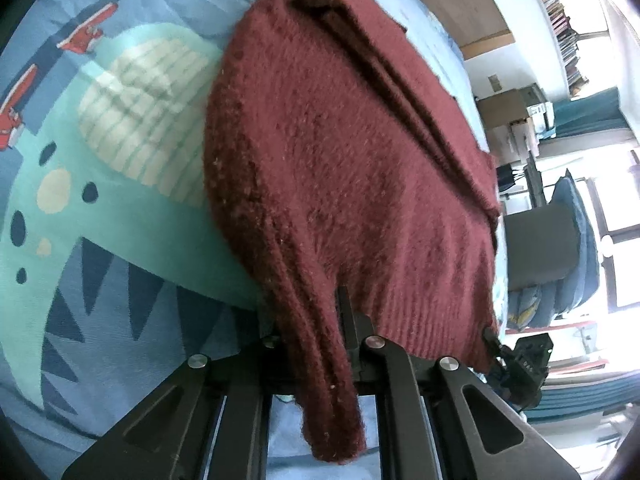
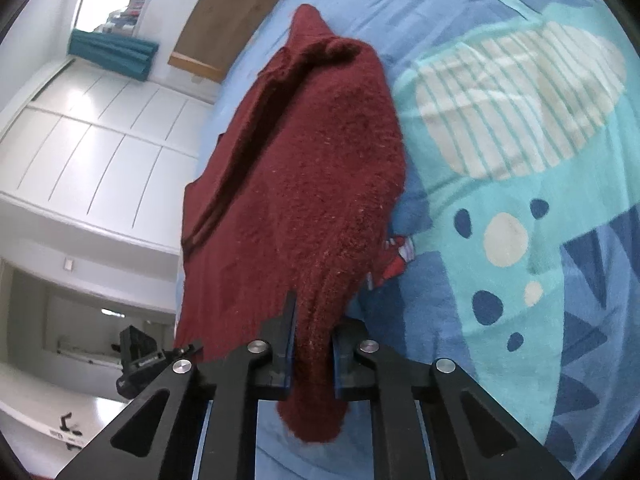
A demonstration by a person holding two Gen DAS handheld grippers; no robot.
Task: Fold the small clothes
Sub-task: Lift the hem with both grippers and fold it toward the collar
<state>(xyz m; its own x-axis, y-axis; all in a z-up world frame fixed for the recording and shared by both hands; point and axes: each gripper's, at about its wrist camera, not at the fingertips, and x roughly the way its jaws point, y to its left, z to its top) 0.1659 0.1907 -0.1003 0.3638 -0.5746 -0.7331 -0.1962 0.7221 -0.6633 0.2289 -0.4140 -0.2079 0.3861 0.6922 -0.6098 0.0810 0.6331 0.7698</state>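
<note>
A dark red knitted sweater lies lifted over a blue bedspread printed with a teal whale. My left gripper is shut on one bottom corner of the sweater, whose edge hangs down between the fingers. My right gripper is shut on the other bottom corner of the sweater. The far part of the sweater rests on the bed and carries a long fold. Each view shows the other gripper at the sweater's opposite corner, the right gripper and the left gripper.
The bedspread fills the area beside the sweater. A wooden headboard stands at the far end. White wardrobe doors are at one side, and shelves, boxes and a chair at the other.
</note>
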